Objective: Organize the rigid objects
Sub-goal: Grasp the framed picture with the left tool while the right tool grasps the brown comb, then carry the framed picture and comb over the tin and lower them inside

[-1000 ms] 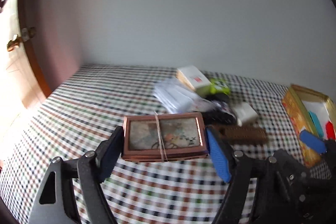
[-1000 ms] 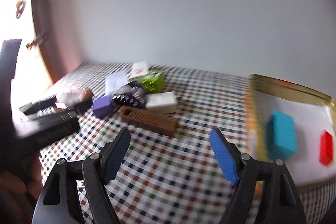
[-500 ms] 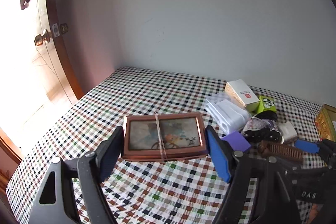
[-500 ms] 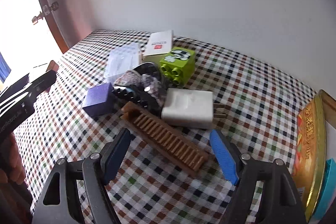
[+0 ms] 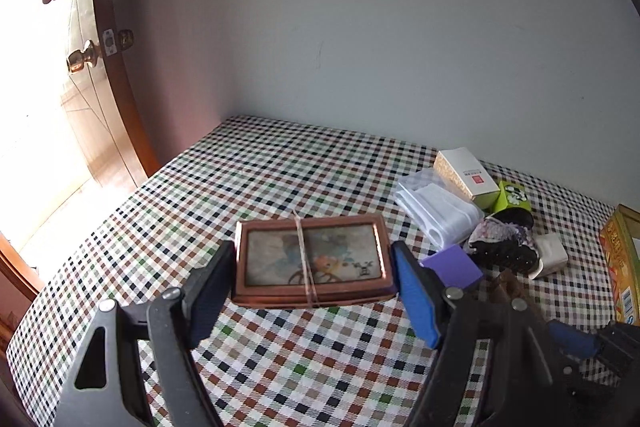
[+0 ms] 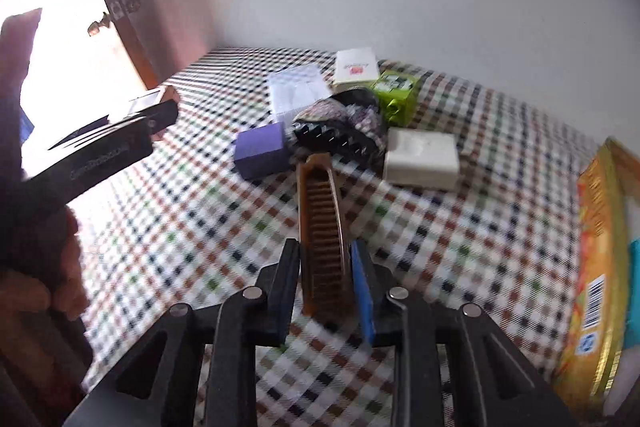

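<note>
Checked cloth in brown, green, black and white covers the table (image 5: 280,179), which runs back to a pale wall (image 5: 380,27) and a wooden door (image 5: 108,75) on the left. At the right edge sits a gold and orange tin (image 6: 600,251), open, with something turquoise showing inside. The left gripper (image 5: 312,281) holds a copper-coloured picture frame (image 5: 310,259) flat between its fingers, clamped by the short ends, with a thin band wrapped round the middle; whether the frame rests on the cloth or hangs just above it cannot be told. The right gripper (image 6: 325,267) is closed on a brown comb (image 6: 322,223), pinched near its end so the comb points away toward a heap of small things. In that heap lie a clear plastic packet (image 6: 296,91), a white block (image 6: 420,159), a white carton (image 6: 356,67), a purple box (image 6: 260,151), a green cube (image 6: 396,91) and a dark toothed hair clip (image 6: 336,131), touching or overlapping one another.
</note>
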A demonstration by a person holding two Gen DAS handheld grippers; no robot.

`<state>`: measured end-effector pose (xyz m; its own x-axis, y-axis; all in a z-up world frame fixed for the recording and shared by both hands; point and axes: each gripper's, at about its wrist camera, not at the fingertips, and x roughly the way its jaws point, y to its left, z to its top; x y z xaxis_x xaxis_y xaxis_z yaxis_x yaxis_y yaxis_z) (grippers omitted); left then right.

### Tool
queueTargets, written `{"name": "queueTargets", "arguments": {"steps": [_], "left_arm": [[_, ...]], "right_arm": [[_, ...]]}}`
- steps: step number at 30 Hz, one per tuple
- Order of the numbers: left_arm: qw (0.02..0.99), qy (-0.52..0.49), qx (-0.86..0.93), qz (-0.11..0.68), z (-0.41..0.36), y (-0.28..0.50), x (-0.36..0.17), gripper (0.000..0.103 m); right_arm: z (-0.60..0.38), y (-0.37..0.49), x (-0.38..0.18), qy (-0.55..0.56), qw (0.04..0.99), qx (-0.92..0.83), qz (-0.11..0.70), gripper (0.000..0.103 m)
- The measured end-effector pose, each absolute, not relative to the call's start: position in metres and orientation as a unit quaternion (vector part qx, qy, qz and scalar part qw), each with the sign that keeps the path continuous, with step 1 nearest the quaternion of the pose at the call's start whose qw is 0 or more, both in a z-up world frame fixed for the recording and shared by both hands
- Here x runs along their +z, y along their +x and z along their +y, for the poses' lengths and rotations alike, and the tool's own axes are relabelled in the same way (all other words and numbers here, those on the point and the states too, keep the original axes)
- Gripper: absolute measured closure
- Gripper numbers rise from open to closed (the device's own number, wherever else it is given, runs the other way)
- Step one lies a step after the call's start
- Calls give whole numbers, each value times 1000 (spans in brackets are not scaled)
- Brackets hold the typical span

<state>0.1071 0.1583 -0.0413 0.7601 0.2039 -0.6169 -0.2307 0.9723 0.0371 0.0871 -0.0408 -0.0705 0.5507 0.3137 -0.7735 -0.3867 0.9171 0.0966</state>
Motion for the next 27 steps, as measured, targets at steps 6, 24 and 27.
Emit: {"name": "queueTargets", "arguments": {"steps": [6, 24, 27], "left_arm": [[938, -17, 116, 326, 157, 108, -40, 26], [964, -15, 43, 263, 123, 84, -29, 26], [970, -10, 35, 241, 113, 74, -26, 26]], "right_arm": [[-25, 105, -73, -57, 883, 174, 433, 69], [-105, 40, -32, 50, 938, 144, 312, 75], [-116, 27, -22, 47, 950, 125, 283, 75]]}}
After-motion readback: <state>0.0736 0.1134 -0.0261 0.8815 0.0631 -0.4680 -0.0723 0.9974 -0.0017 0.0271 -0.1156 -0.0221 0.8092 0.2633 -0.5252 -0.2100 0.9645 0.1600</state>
